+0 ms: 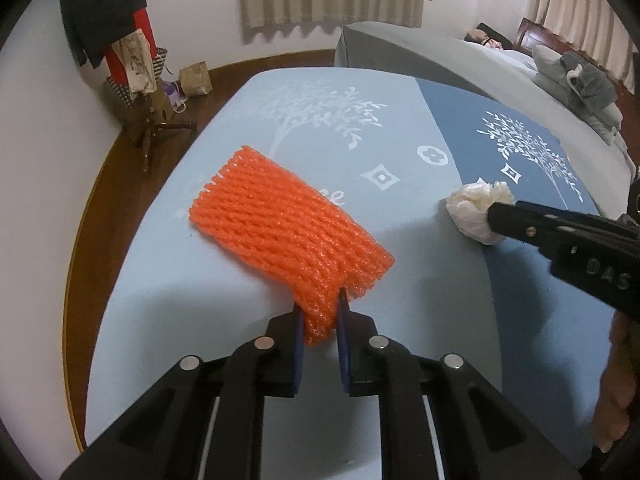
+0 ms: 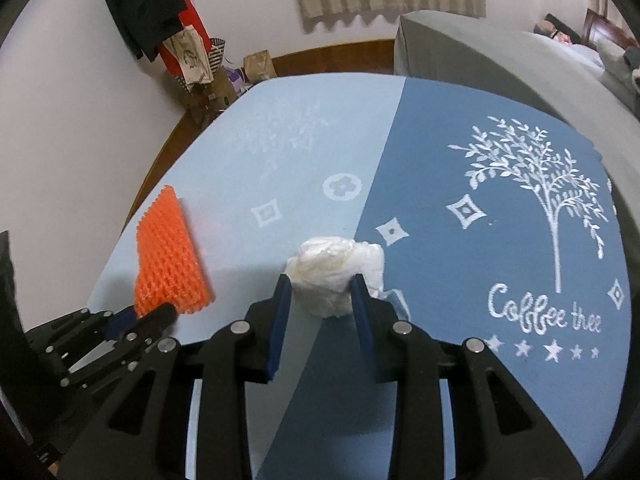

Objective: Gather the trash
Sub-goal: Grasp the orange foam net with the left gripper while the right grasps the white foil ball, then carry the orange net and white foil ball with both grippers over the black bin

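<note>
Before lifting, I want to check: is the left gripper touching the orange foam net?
Touching. The left wrist view shows the left gripper pinching one bunched end of the orange foam net between its blue pads.

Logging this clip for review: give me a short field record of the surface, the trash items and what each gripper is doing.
surface: two-tone blue tablecloth with white tree print
trash: orange foam net sleeve; crumpled white plastic wad
left gripper: shut on the near end of the sleeve
right gripper: shut on the wad
bin: none in view
</note>
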